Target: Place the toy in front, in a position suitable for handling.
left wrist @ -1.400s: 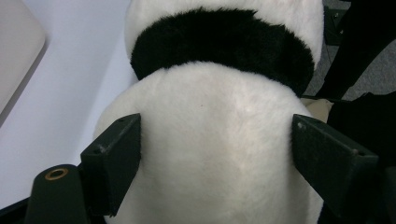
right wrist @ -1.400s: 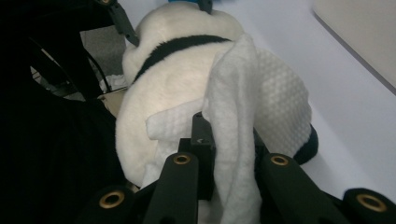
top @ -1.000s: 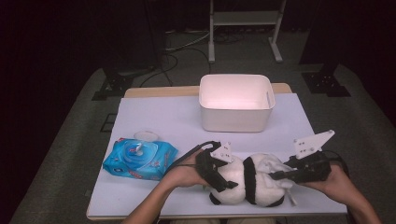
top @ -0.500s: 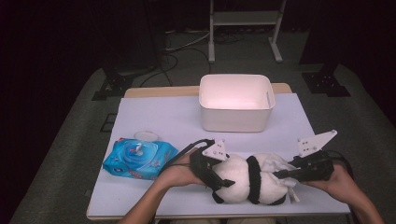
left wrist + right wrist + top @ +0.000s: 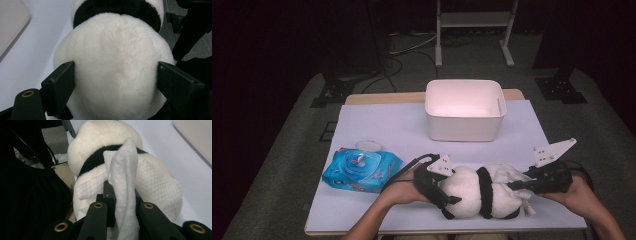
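Observation:
A black-and-white panda plush [image 5: 477, 192] lies on its side near the table's front edge. My left gripper [image 5: 448, 191] holds its head: in the left gripper view the two black jaws stand wide apart and press into the white fur [image 5: 117, 67] on either side. My right gripper [image 5: 518, 185] comes in from the right, shut on a white textured wipe [image 5: 125, 177]. The wipe drapes over the panda's body [image 5: 100, 142] just behind the black band.
A white plastic bin [image 5: 465, 110] stands at the back middle of the lavender table sheet [image 5: 387, 125]. A blue pack of wipes [image 5: 361, 170] lies at the left, with a small round white disc [image 5: 368, 145] behind it. The person's forearms enter from the bottom edge.
The left gripper has settled slightly lower around the panda's head. The right gripper and the wipe have barely moved.

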A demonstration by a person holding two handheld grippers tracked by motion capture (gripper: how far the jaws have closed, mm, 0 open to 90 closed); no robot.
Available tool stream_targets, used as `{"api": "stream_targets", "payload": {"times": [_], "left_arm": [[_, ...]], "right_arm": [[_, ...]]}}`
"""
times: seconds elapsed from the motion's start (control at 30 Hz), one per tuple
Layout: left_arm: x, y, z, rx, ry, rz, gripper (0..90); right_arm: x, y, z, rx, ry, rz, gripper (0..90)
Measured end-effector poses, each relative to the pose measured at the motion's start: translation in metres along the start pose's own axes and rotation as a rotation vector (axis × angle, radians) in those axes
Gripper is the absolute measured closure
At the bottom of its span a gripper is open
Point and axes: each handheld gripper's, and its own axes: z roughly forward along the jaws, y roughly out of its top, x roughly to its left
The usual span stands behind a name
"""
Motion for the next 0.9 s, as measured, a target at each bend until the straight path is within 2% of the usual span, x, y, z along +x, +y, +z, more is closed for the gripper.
{"api": "stream_targets", "payload": {"times": [0.27, 0.5, 0.63, 0.77, 0.9], "left_arm": [[-0.001, 0.001, 0.003, -0.005, 0.008, -0.004, 16.5], [-0.001, -0.001, 0.001, -0.009, 0.011, -0.001, 16.3], [-0.001, -0.006, -0.006, -0.045, 0.000, -0.003, 14.4], [-0.002, -0.012, -0.011, -0.042, -0.007, 0.007, 14.4], [-0.003, -0.021, -0.012, -0.047, -0.020, -0.009, 14.4]], "right_arm": [[0.004, 0.019, 0.012, 0.018, 0.019, -0.041, 81.7], [0.011, 0.039, 0.038, 0.077, 0.051, -0.103, 81.7], [0.011, 0.038, 0.035, 0.079, 0.054, -0.094, 81.5], [0.012, 0.035, 0.031, 0.082, 0.052, -0.097, 81.5], [0.014, 0.037, 0.033, 0.073, 0.071, -0.098, 81.2]]}}
